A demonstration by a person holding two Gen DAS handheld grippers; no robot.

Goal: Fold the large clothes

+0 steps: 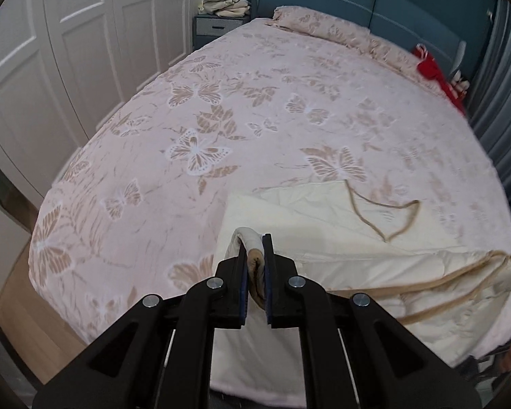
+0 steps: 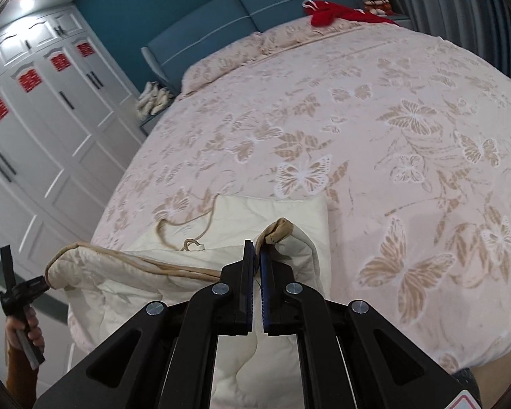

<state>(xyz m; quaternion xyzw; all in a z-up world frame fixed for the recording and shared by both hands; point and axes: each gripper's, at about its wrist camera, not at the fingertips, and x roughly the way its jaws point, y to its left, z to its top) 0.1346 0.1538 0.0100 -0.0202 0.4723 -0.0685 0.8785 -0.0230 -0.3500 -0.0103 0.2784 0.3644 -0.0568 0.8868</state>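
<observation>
A large cream quilt (image 1: 323, 225) with tan piping lies partly folded at the near edge of the bed; it also shows in the right wrist view (image 2: 262, 214). My left gripper (image 1: 254, 242) is shut on one tan-edged corner of the quilt and holds it lifted. My right gripper (image 2: 256, 247) is shut on the other tan-edged corner (image 2: 279, 230). The lifted edge sags between the two grippers. The left gripper (image 2: 24, 289) also shows at the far left of the right wrist view, held by a hand. A loose tan piping loop (image 1: 388, 218) lies on the flat part.
The bed (image 1: 221, 102) has a pink butterfly-print cover. A red garment (image 2: 334, 12) lies by the blue headboard (image 2: 255, 10). White wardrobe doors (image 1: 68, 34) stand on the left. A nightstand (image 1: 218, 27) carries folded cream cloth. Wooden floor (image 1: 27, 323) shows beside the bed.
</observation>
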